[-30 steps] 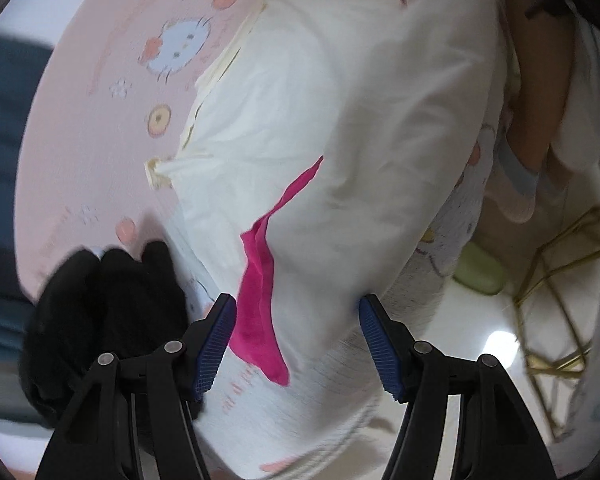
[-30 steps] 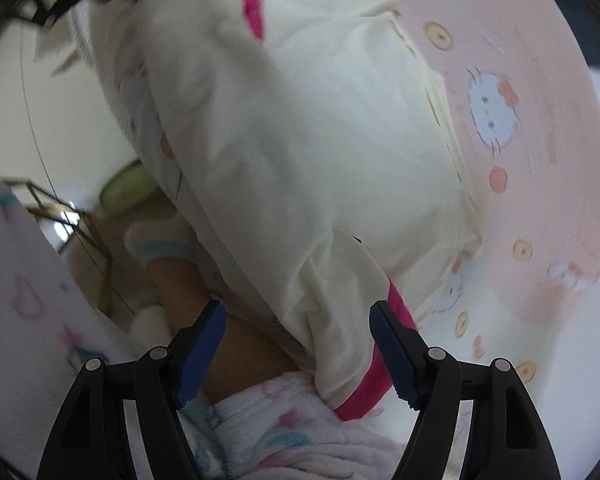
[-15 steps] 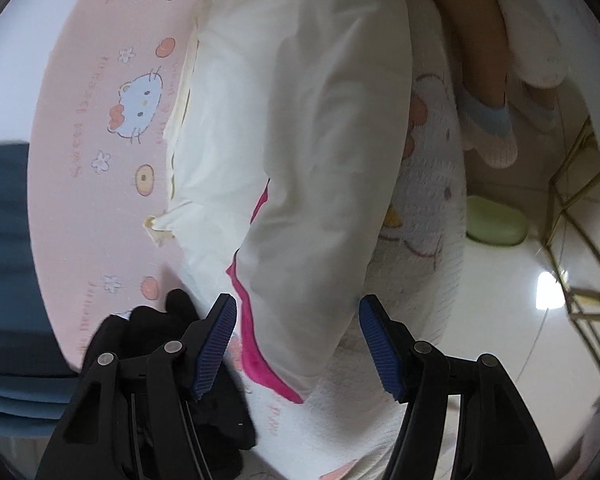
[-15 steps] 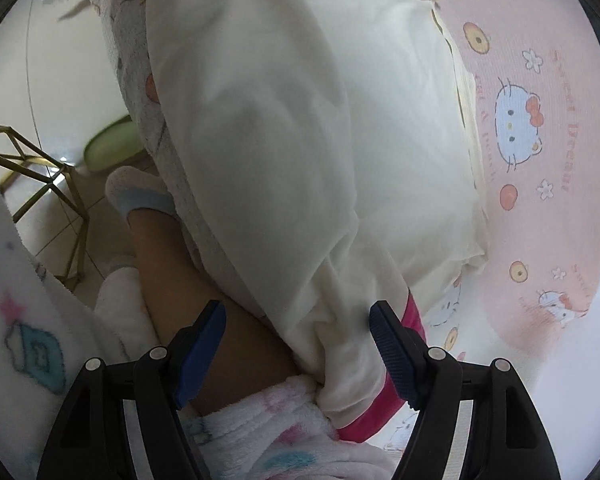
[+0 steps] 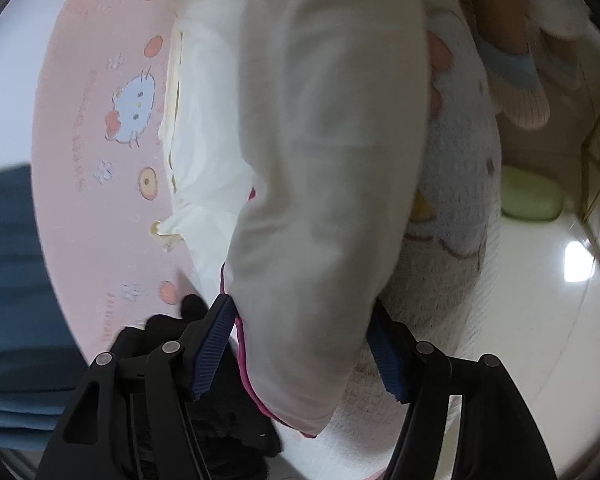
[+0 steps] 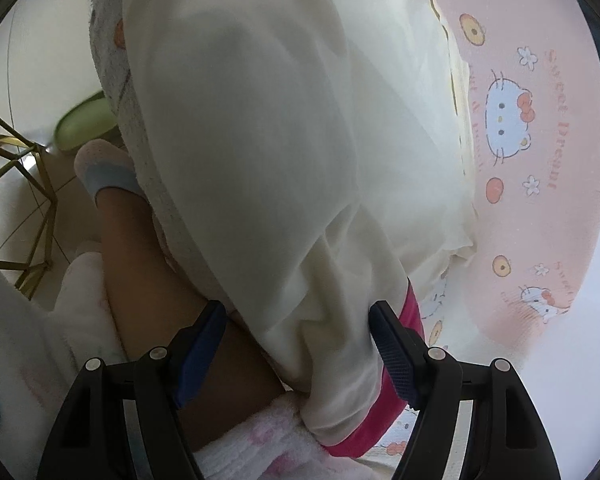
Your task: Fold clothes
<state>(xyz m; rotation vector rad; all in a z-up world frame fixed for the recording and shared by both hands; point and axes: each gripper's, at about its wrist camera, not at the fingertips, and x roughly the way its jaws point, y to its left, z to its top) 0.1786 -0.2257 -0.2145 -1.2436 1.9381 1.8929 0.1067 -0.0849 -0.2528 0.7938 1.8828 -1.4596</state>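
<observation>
Cream garment [image 5: 324,152] w/ pink trim hangs doubled over the pink cartoon-print bed sheet [image 5: 100,168], its near fold between both grippers. Left gripper [image 5: 304,352] and right gripper [image 6: 298,346]: fingers spread either side of cloth, not pinching. Judgement: level both ends & match edges before laying flat; thin fabric may slip.

both wrist views close, looking down, sharing cream garment [image 5: 324,168] and pink blanket [image 6: 548,216]
</observation>
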